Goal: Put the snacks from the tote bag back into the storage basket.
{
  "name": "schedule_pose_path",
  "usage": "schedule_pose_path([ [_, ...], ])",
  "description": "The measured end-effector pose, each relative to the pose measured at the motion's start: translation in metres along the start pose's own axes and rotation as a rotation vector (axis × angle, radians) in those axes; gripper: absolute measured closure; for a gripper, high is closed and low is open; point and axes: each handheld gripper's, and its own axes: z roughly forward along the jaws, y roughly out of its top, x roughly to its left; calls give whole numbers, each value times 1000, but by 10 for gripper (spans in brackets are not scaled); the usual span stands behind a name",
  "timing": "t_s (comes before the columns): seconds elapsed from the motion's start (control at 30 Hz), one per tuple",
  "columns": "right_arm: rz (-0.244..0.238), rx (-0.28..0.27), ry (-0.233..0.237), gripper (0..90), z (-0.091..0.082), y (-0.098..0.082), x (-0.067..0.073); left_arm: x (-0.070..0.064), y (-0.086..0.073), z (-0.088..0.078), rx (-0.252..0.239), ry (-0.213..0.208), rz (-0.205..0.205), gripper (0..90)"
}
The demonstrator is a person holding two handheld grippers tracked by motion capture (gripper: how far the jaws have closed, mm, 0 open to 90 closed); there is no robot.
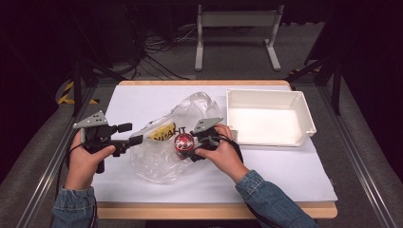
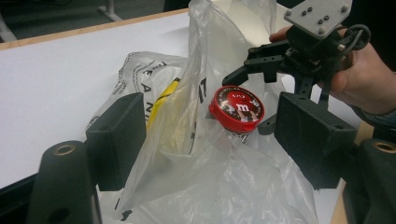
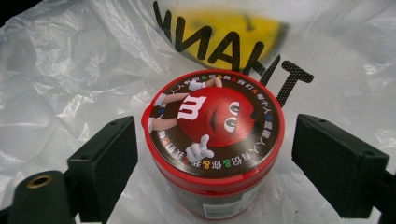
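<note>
Red-lidded candy tub (image 3: 212, 140) at the clear plastic bag (image 1: 161, 156).
My right tool (image 1: 190, 148) straddles it, open; my left tool (image 1: 135, 140) pinches the bag's edge.

Jar (image 1: 184, 142) on bag (image 1: 157, 164), left of tray (image 1: 308, 114), on table (image 1: 285, 171).

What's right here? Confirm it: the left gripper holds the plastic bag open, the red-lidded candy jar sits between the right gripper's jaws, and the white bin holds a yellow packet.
One thing is wrong: the white bin is empty, as the high view shows. The yellow packet lies inside the plastic bag. The rest stands: the left gripper pinches the bag's edge, and the red-lidded candy jar stands between the right gripper's jaws.
</note>
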Motion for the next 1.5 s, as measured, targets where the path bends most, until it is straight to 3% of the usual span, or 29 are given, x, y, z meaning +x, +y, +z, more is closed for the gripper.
schedule_pose_path([
  [0.53,-24,48,-15,165,19,-7,-1,2,-2,2,8,-2,-8,261],
  [0.67,-27,65,2,236,18,-6,-1,2,-2,3,12,-4,-11,261],
  [1.27,-15,66,3,250,11,0,-1,4,-2,3,14,-7,-13,260],
  [1.5,-59,64,0,250,1,11,3,3,-2,3,14,-9,-17,260],
])
